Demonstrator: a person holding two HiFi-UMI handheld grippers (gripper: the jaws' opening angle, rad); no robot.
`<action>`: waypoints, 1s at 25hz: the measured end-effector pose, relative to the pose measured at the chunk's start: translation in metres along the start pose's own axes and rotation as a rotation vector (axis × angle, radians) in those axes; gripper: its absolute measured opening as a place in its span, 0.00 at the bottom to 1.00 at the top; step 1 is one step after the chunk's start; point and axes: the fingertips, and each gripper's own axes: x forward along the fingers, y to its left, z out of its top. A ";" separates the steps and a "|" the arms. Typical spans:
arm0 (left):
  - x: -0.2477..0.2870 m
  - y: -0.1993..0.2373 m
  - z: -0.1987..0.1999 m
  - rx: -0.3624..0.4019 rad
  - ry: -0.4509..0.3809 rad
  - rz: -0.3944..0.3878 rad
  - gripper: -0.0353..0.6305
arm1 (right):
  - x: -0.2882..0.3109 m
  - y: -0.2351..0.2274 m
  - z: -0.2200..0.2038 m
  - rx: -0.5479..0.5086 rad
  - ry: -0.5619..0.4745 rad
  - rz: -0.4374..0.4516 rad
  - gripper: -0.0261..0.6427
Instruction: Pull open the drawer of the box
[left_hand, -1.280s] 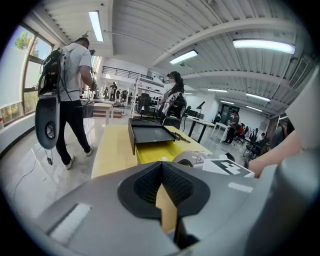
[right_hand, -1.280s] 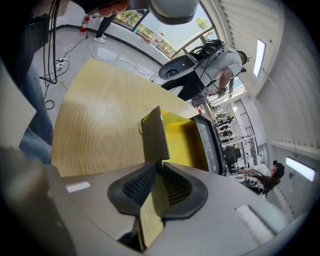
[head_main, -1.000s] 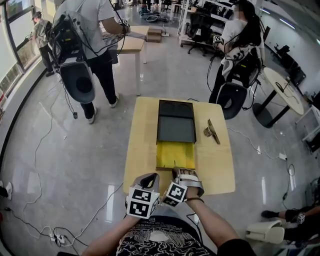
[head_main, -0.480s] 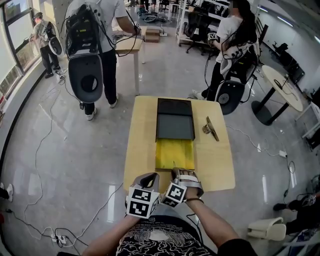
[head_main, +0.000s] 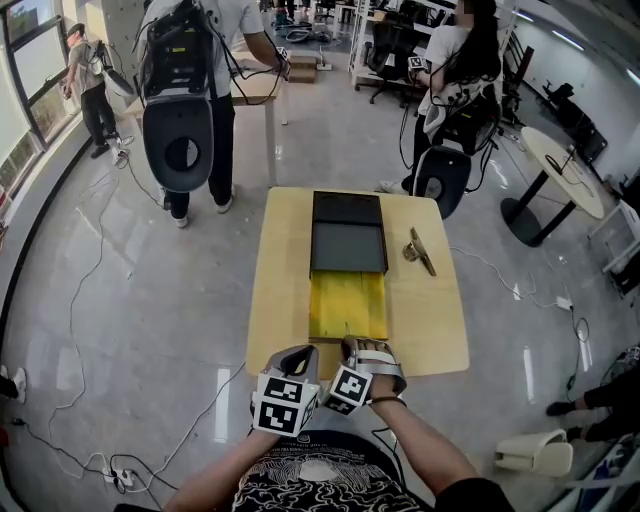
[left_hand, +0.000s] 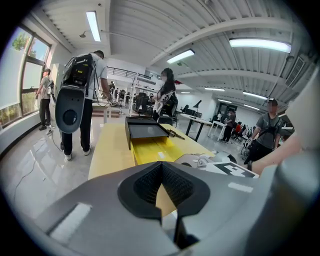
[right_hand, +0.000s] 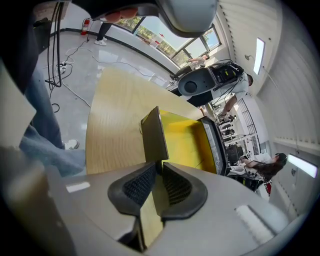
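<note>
right gripper (right_hand: 159, 172) clamps the front lip of the yellow drawer (head_main: 348, 305), which stands out of the flat black box (head_main: 348, 222); left gripper (left_hand: 161, 175) jaws together, empty.

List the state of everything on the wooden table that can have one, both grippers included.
Dark rectangular box, lying flat on the wooden table.
Yellow drawer, pulled far out of the box toward the person.
Right gripper, shut on the drawer's front panel.
Left gripper, shut, nothing between its jaws.
Small metal piece, lying loose to the right of the box.
</note>
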 end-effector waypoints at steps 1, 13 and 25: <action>-0.009 -0.002 0.008 -0.001 0.001 0.000 0.07 | -0.010 -0.005 0.003 -0.006 0.000 0.000 0.12; -0.038 -0.053 -0.012 -0.014 -0.004 0.004 0.07 | -0.058 0.026 -0.030 0.011 -0.001 0.010 0.12; -0.062 -0.049 -0.035 -0.029 -0.009 0.009 0.07 | -0.066 0.059 -0.023 0.008 0.005 0.010 0.12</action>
